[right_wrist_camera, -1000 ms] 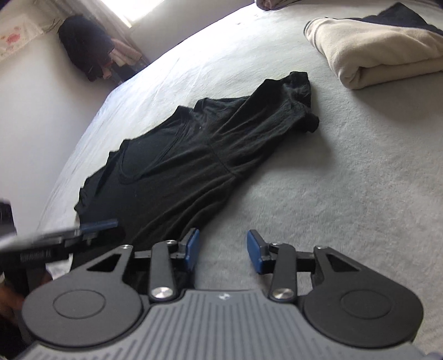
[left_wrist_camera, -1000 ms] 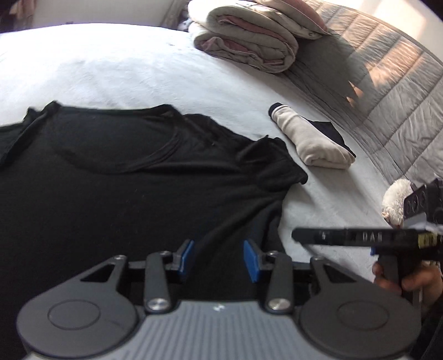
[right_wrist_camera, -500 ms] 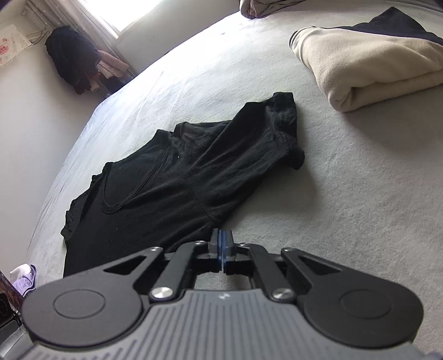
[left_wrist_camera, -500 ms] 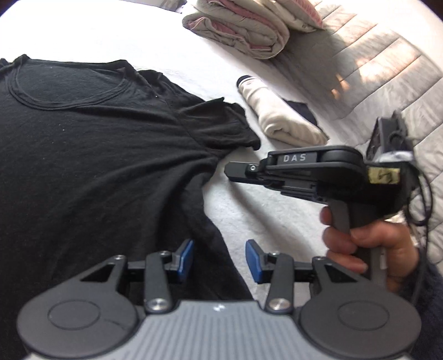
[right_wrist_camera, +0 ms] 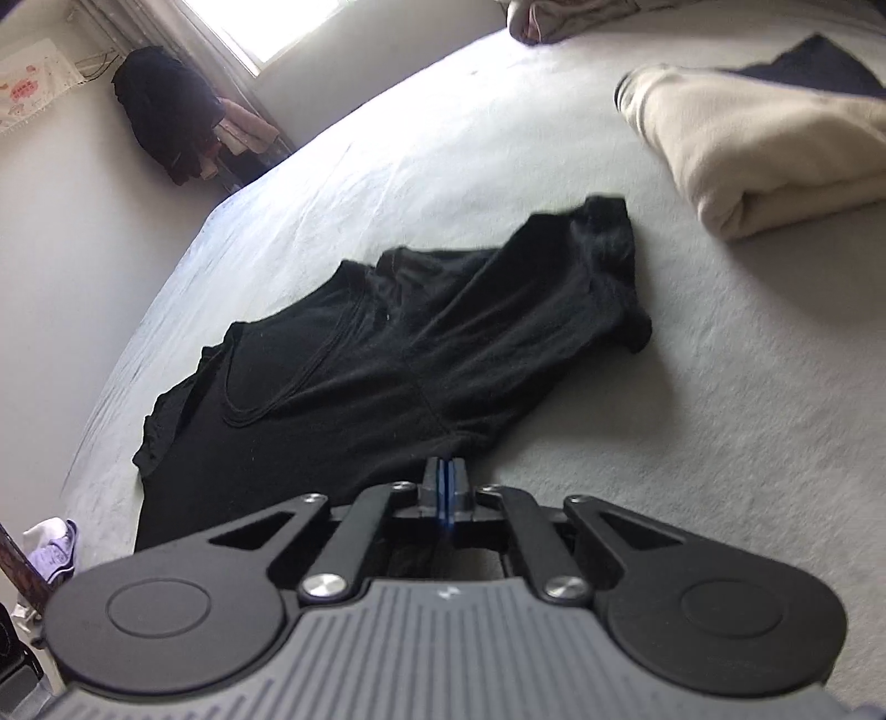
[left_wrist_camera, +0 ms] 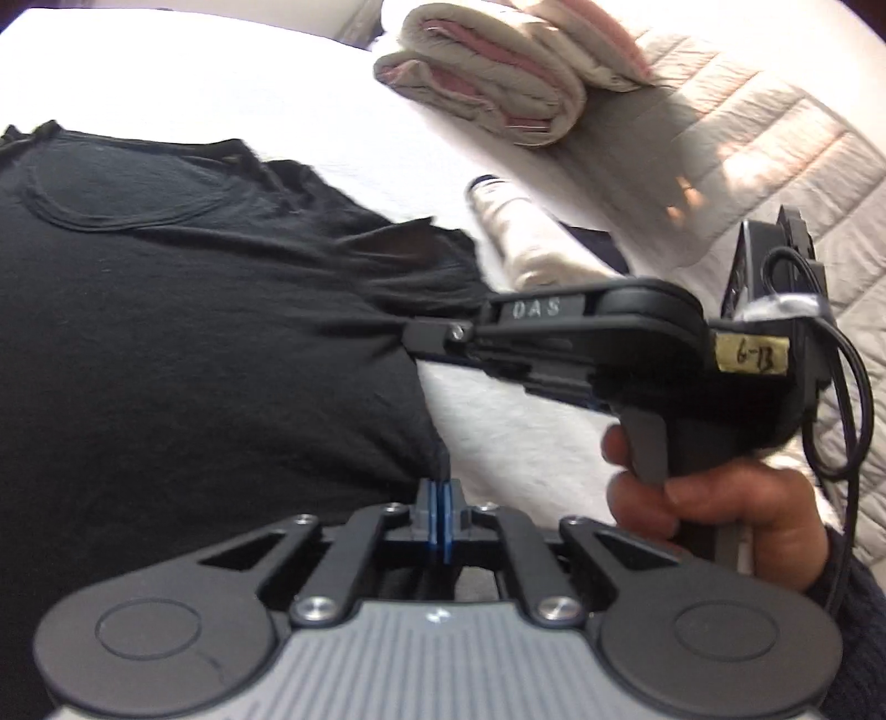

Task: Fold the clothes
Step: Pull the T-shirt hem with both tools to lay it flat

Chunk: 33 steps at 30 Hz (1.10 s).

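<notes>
Two claws are biting the black shirt's [left_wrist_camera: 194, 343] right side edge on the bed [right_wrist_camera: 720, 387]: your left claw [left_wrist_camera: 441, 512] is pinching lower, your right claw [right_wrist_camera: 444, 493] nearer the sleeve [right_wrist_camera: 603, 260], the body spreading leftward.

Daylight enters from a bright window [right_wrist_camera: 238, 33] at the upper left of the right wrist view and it is overexposed to plain white. The pale white bed sheet [left_wrist_camera: 166, 83] glares strongly in the left wrist view and loses its texture. The black cotton t-shirt [right_wrist_camera: 387, 360] is so dark that its folds are hardly visible. Warm patches of sun lie on the grey quilted cover [left_wrist_camera: 775, 155]. Both pictures are softly blurred, mostly at the folded cream garment [right_wrist_camera: 764, 149]. The fisheye lens bends the edges and the corners are dark.
</notes>
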Each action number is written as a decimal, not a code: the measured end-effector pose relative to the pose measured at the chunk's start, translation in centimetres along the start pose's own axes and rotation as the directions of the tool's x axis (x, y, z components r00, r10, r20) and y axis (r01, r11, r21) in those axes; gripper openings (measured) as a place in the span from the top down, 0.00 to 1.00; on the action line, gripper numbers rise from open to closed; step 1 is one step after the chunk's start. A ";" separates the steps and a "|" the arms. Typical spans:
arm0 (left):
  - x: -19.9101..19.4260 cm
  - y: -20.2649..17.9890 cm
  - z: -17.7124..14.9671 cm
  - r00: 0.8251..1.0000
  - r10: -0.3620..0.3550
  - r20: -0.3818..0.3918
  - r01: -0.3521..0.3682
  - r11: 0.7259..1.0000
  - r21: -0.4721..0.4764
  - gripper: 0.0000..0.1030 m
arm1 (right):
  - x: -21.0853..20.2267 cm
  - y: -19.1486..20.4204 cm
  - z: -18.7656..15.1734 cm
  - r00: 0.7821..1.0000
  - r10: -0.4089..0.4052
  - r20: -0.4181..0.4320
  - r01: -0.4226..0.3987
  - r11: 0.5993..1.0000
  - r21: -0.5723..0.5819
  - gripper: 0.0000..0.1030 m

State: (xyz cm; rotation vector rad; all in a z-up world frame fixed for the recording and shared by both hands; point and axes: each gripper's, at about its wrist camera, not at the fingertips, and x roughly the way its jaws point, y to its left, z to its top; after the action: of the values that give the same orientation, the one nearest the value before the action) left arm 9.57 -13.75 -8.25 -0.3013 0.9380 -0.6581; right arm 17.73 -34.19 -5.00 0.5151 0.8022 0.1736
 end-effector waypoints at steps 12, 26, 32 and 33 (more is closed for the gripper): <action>-2.8 1.8 -0.2 0.998 -0.007 -0.055 0.008 1.000 0.015 0.76 | -2.1 -0.5 -2.0 0.993 -0.029 -0.112 0.029 1.000 -0.004 0.71; -14.6 9.6 -5.9 0.978 0.204 -0.045 -0.207 0.975 -0.079 0.66 | -7.9 2.5 -11.6 0.980 -0.048 -0.192 0.041 0.998 -0.044 0.69; -19.5 12.7 -8.4 0.952 0.303 -0.034 -0.305 0.944 -0.128 0.63 | -9.2 3.8 -13.0 0.968 -0.174 -0.179 0.157 0.982 -0.107 0.99; -20.2 13.0 -8.7 0.947 0.319 -0.034 -0.320 0.938 -0.135 0.63 | -9.6 4.0 -13.2 0.964 -0.202 -0.174 0.184 0.976 -0.117 0.99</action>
State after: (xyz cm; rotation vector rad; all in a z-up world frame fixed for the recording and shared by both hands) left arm -0.89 9.47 -6.81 -0.2603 1.0190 -0.2963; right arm 1.76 -29.06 -4.50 0.3261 1.0154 0.0808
